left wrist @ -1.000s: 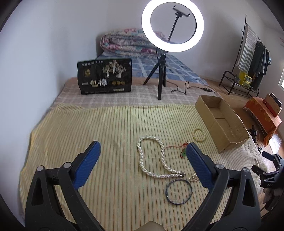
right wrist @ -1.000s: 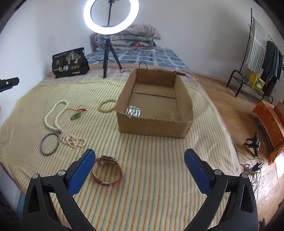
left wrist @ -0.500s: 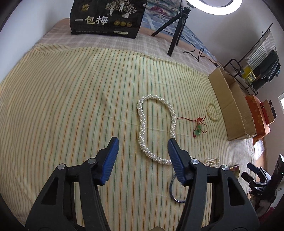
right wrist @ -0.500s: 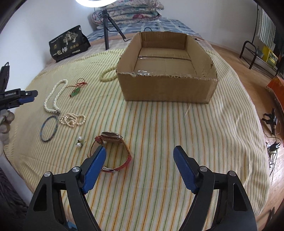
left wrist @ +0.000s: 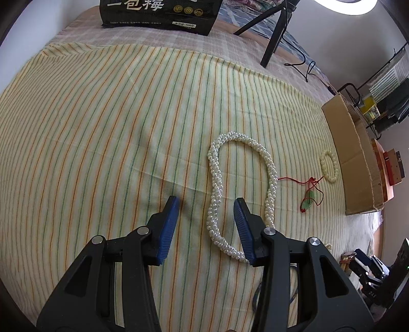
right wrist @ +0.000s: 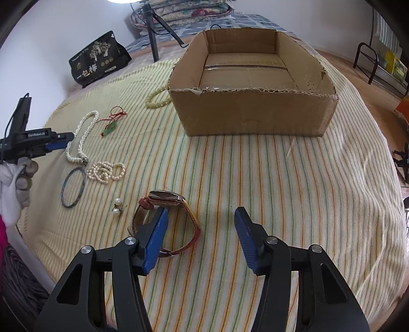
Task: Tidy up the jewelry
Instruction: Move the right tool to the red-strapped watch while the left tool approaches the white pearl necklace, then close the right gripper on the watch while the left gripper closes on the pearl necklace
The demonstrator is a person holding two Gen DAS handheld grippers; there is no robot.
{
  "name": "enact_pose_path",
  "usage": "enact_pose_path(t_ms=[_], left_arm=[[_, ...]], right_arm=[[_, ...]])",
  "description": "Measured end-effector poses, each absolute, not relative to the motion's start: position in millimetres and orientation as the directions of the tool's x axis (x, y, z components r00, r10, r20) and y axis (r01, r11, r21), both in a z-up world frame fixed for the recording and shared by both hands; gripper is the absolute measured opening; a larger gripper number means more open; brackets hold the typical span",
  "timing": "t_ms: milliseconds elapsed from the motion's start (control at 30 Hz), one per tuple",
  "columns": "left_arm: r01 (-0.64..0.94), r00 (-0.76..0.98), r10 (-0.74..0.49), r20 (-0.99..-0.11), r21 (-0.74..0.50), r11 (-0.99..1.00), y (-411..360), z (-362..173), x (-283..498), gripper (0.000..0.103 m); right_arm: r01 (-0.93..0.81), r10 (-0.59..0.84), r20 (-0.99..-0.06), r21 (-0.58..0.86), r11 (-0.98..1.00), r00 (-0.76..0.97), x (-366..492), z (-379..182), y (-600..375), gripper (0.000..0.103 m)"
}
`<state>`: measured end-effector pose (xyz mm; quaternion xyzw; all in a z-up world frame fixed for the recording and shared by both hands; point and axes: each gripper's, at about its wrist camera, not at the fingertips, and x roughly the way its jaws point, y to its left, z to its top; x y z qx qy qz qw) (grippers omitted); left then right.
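Striped bedspread (right wrist: 255, 178), one cardboard box (right wrist: 253, 112), jewelry laid out at left.

Left gripper (left wrist: 206, 204) spread astride one twisted pearl necklace (left wrist: 217, 194); right gripper (right wrist: 200, 217) spread by one red-strapped watch (right wrist: 168, 219); two pearl earrings (right wrist: 116, 206), one bangle (right wrist: 72, 187).

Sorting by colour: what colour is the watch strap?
Red, on the watch strap; clearest in the right wrist view.

Bright, even daylight fills both views. The ring light (left wrist: 345, 3) glares white at the top edge. Soft shadows lie under each hand-held gripper's fingers. Fisheye bending curves the striped sheet (left wrist: 102, 127); dark corners vignette, and edges blur slightly.
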<state>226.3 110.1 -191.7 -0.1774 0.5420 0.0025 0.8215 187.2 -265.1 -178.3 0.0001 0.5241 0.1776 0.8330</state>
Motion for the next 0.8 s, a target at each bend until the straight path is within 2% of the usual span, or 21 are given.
enact_pose_path(t_ms=[100, 133, 233, 333, 400, 600, 667, 733, 800], left_arm=[[-0.135, 0.416, -0.097, -0.904, -0.167, 0.977, 92, -193, 226, 0.044], [-0.12, 0.424, -0.058, -0.904, -0.12, 0.985, 86, -194, 226, 0.038], [-0.104, 0.447, -0.001, -0.895, -0.053, 0.993, 76, -197, 224, 0.031], [-0.08, 0.463, 0.024, -0.886, -0.015, 0.997, 69, -197, 224, 0.015], [-0.077, 0.473, 0.04, -0.88, 0.004, 0.997, 65, -198, 224, 0.008], [-0.106, 0.477, 0.017, -0.879, -0.039, 0.994, 67, -197, 226, 0.006], [-0.115, 0.477, 0.001, -0.879, -0.061, 0.991, 68, -196, 228, 0.006], [-0.123, 0.48, -0.015, -0.877, -0.085, 0.989, 70, -194, 228, 0.006], [-0.125, 0.485, -0.03, -0.874, -0.103, 0.987, 70, -191, 229, 0.006]], right_arm=[[-0.299, 0.284, -0.877, 0.172, 0.939, 0.388, 189, -180, -263, 0.052], [-0.299, 0.28, -0.878, 0.168, 0.939, 0.388, 189, -180, -263, 0.052], [-0.293, 0.274, -0.881, 0.165, 0.942, 0.385, 192, -183, -262, 0.052], [-0.291, 0.27, -0.883, 0.162, 0.943, 0.383, 193, -184, -261, 0.053], [-0.294, 0.269, -0.884, 0.16, 0.942, 0.383, 194, -185, -260, 0.053], [-0.306, 0.264, -0.886, 0.148, 0.941, 0.381, 195, -185, -260, 0.052], [-0.308, 0.249, -0.89, 0.131, 0.942, 0.383, 194, -186, -259, 0.047], [-0.313, 0.23, -0.892, 0.107, 0.944, 0.389, 195, -185, -257, 0.032], [-0.317, 0.235, -0.891, 0.111, 0.942, 0.387, 195, -184, -257, 0.021]])
